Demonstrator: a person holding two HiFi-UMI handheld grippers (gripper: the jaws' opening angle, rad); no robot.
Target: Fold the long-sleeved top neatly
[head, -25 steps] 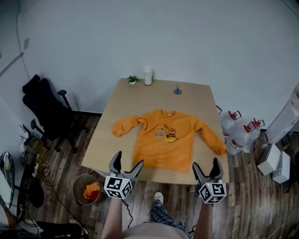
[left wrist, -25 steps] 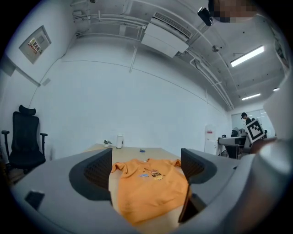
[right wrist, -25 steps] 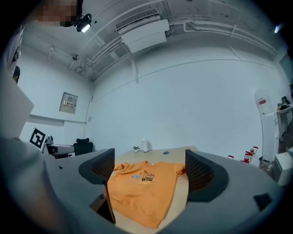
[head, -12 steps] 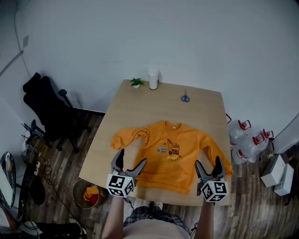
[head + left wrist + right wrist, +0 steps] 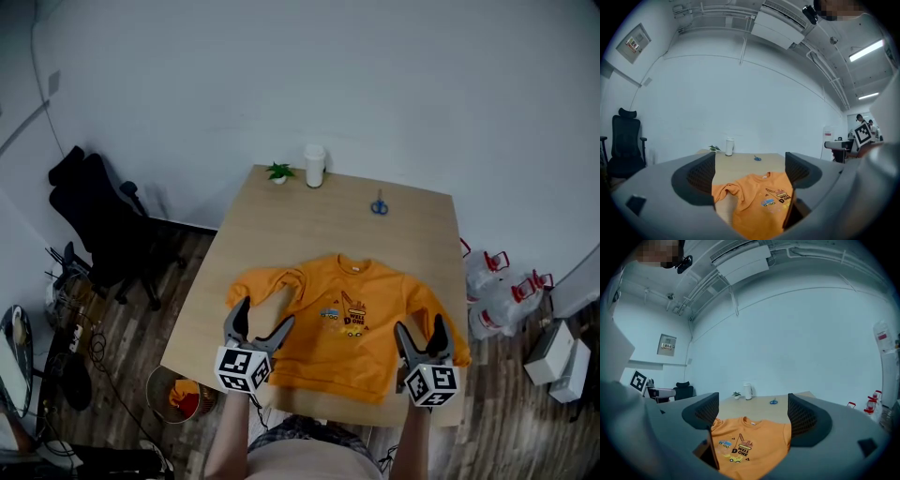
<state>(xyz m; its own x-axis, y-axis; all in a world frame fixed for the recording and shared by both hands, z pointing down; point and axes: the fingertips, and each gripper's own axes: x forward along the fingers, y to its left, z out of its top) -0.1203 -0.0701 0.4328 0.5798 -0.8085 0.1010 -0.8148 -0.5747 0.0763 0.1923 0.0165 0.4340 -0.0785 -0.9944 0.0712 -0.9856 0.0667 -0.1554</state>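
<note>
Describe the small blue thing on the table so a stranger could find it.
Start at the wooden table with the orange top spread on it. Past the top's collar, near the far right corner, lies what looks like scissors. It is the only blue item, lying flat, apart from the white cylinder and green plant at the far edge.

An orange top (image 5: 342,328) lies on the table (image 5: 309,225).

Overhead, two low views: shared top (image 5: 342,323)
</note>
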